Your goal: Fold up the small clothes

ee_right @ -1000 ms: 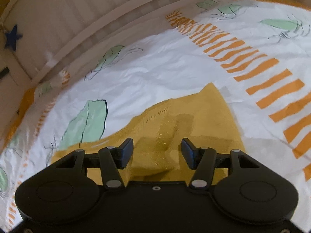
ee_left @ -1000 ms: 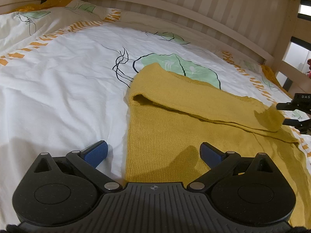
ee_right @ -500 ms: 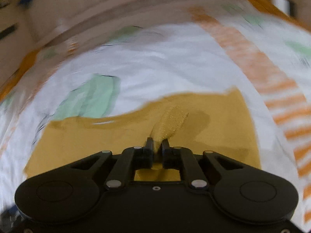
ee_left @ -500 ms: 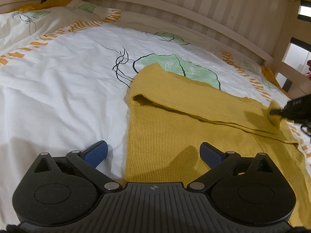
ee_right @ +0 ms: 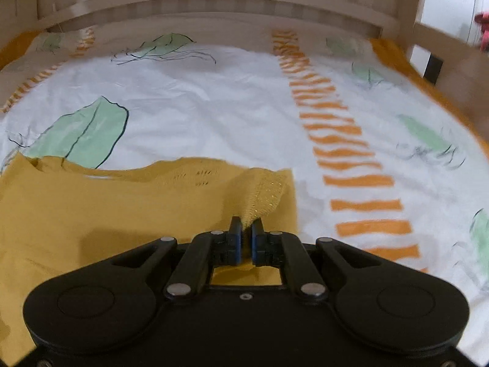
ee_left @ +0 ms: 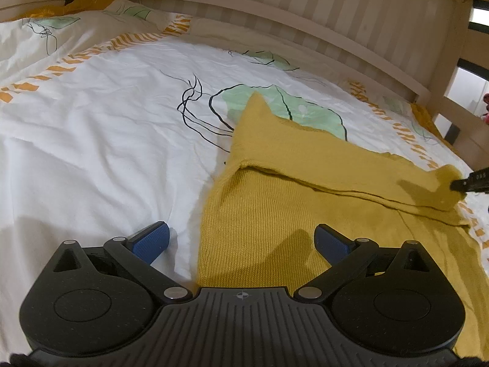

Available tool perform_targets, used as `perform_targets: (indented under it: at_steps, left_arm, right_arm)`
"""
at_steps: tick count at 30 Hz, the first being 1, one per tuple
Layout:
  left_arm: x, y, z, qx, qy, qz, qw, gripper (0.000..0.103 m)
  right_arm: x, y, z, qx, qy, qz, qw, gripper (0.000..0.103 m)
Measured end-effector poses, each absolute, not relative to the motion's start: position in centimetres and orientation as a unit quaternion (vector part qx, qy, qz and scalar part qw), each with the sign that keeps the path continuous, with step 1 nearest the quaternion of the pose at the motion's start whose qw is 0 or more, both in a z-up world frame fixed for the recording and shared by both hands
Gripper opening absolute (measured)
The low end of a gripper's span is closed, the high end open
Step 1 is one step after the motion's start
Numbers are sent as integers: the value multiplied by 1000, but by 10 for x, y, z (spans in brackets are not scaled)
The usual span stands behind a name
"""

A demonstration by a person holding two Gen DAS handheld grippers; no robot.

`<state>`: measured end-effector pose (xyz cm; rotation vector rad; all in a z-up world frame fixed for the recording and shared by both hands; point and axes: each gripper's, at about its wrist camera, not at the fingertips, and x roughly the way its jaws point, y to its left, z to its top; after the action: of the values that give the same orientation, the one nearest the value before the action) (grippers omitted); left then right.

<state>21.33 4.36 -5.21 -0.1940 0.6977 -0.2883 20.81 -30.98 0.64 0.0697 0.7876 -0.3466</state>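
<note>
1. Orientation: the yellow knit garment point(ee_left: 275, 220) lies on the bed point(ee_left: 107, 128). In the left wrist view its long axis runs from the near centre toward the far right. One pointed corner aims at the far side, onto the green leaf print point(ee_left: 293, 113) of the cover.
2. Position: the garment occupies the right half of the left wrist view. In the right wrist view it fills the near left area point(ee_right: 107, 208), and its right edge stops short of the orange stripe band point(ee_right: 345, 153).
3. Appearance: mustard yellow, ribbed knit. A folded-over layer crosses it along a diagonal seam line. The body lies mostly flat. One corner is raised off the bed at the right.
4. Left claw point(ee_left: 241, 241): jaws wide, blue pads well apart. The left pad sits over the white cover and the right pad over the garment. Nothing is between the pads. The claw points down at an angle.
5. Right claw point(ee_right: 246, 238): jaws narrow, clamped on the raised corner of the garment. Fabric fans out beyond the pads toward the far side. The claw tilts downward. Its tip shows at the right edge of the left wrist view.
</note>
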Motion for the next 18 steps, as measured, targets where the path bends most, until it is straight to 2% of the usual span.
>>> perform_targets:
  at_steps: [3, 4, 5, 6, 7, 8, 9, 10, 11, 18]
  left_arm:
    - [213, 43, -52, -94, 340, -140, 925, 102]
    - [213, 43, -52, -94, 340, -140, 925, 102]
    - [213, 43, -52, -95, 341, -141, 925, 102]
    - [213, 43, -52, -95, 341, -141, 925, 102]
    - [214, 43, -51, -95, 342, -141, 924, 102]
    - [214, 44, -51, -96, 341, -141, 924, 102]
    - [214, 44, -51, -99, 341, -142, 924, 102]
    - [215, 46, -51, -104, 341, -143, 923, 103]
    - [215, 47, -51, -108, 341, -144, 923, 102]
    - [217, 54, -45, -136, 341, -145, 919, 102]
  right_arm:
    - [206, -311, 3, 40, 384, -161, 908, 13]
    - [206, -311, 2, 40, 384, -159, 909, 16]
    - [206, -310, 2, 40, 384, -157, 909, 23]
    - [207, -309, 2, 41, 385, -156, 909, 23]
    - [206, -309, 1, 42, 385, -160, 908, 32]
    - [206, -311, 2, 47, 378, -164, 910, 46]
    - [202, -312, 3, 54, 370, -168, 912, 53]
    - [200, -314, 3, 61, 360, -170, 915, 66]
    - [195, -316, 4, 71, 349, -172, 919, 74]
    - [153, -324, 3, 114, 297, -178, 931, 74]
